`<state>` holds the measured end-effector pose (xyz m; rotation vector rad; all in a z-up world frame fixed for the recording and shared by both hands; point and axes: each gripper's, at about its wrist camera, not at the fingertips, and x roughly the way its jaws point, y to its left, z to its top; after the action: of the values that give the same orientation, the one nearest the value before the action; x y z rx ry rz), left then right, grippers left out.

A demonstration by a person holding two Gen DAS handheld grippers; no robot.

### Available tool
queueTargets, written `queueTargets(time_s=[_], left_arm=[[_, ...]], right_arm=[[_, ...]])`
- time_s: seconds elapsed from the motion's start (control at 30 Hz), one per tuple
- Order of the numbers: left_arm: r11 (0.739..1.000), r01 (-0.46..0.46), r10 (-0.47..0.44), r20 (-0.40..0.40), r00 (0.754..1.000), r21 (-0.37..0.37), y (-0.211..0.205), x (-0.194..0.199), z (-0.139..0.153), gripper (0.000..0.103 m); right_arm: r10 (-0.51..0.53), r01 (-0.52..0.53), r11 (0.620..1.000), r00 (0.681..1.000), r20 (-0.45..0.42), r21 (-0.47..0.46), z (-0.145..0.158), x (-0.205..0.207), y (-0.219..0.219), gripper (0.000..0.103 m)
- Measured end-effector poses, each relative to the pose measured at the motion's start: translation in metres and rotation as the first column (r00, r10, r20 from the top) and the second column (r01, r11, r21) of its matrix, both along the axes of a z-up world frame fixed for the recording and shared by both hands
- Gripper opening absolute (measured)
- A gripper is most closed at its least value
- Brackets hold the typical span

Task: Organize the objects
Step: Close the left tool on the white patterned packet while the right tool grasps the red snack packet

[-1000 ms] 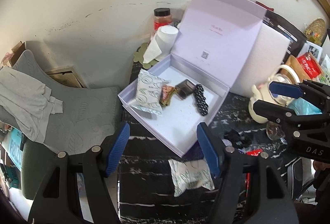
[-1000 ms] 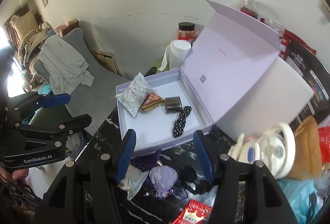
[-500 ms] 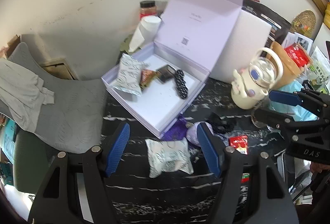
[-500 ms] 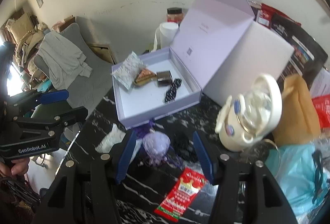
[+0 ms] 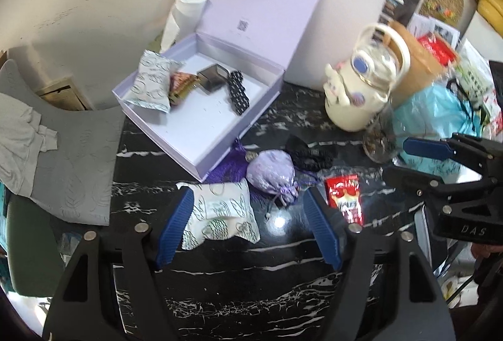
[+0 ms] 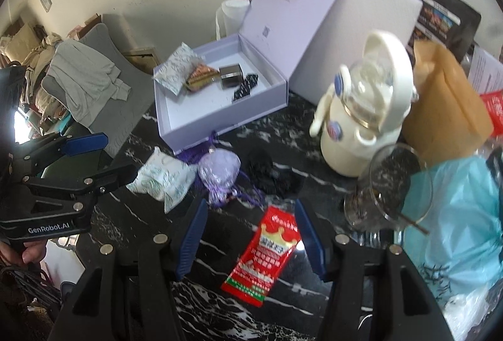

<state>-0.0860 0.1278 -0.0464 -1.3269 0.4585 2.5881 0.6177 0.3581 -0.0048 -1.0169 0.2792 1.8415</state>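
An open lilac box [image 5: 251,108] [image 6: 276,96] stands on the black marble table, holding a white leaf-print packet [image 5: 152,86], a snack bar, a dark cube and a black dotted band. In front of it lie a second leaf-print packet [image 5: 220,215] [image 6: 163,177], a lilac pouch [image 5: 272,174] [image 6: 220,173], a black scrunchie [image 5: 309,152] [image 6: 270,174] and a red sachet [image 5: 344,196] [image 6: 267,256]. My left gripper [image 5: 248,224] is open and empty, its tips over the packet and pouch. My right gripper [image 6: 251,234] is open and empty, straddling the red sachet.
A cream kettle [image 5: 361,89] [image 6: 364,121], a glass [image 6: 393,187], a brown bag [image 6: 446,108] and a blue plastic bag [image 6: 456,231] crowd the right side. A grey chair [image 5: 72,152] with clothing stands left of the table. A paper roll [image 5: 185,14] is behind the box.
Both grippers have pulled back from the box and lowered toward the table's front. The loose items now lie between their fingers. Both stay open.
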Motion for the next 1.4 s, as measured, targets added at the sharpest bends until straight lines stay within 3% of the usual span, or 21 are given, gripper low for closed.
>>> queueTargets(time_s=[0.27, 0.57, 0.97, 1.4], left_arm=[[1.0, -0.018, 0.017, 0.064, 0.998, 0.002, -0.007, 0.002, -0.037, 0.078], [0.998, -0.058, 0.059, 0.081, 0.995, -0.014, -0.025, -0.007, -0.059, 0.079], [0.994, -0.083, 0.092, 0.126, 0.988, -0.072, -0.04, -0.032, -0.087, 0.08], [0.997, -0.06, 0.067, 0.209, 0.976, -0.038, -0.045, -0.062, -0.108, 0.081]], right_arm=[[-0.041, 0.041, 0.996, 0.999, 0.004, -0.076, -0.033, 0.015, 0.004, 0.058], [-0.092, 0.095, 0.987, 0.995, 0.025, -0.133, -0.067, 0.025, 0.004, 0.072], [-0.168, 0.167, 0.967, 0.986, 0.015, -0.19, -0.094, 0.031, 0.017, 0.073], [-0.226, 0.237, 0.944, 0.971, 0.075, -0.23, -0.115, 0.025, 0.036, 0.073]])
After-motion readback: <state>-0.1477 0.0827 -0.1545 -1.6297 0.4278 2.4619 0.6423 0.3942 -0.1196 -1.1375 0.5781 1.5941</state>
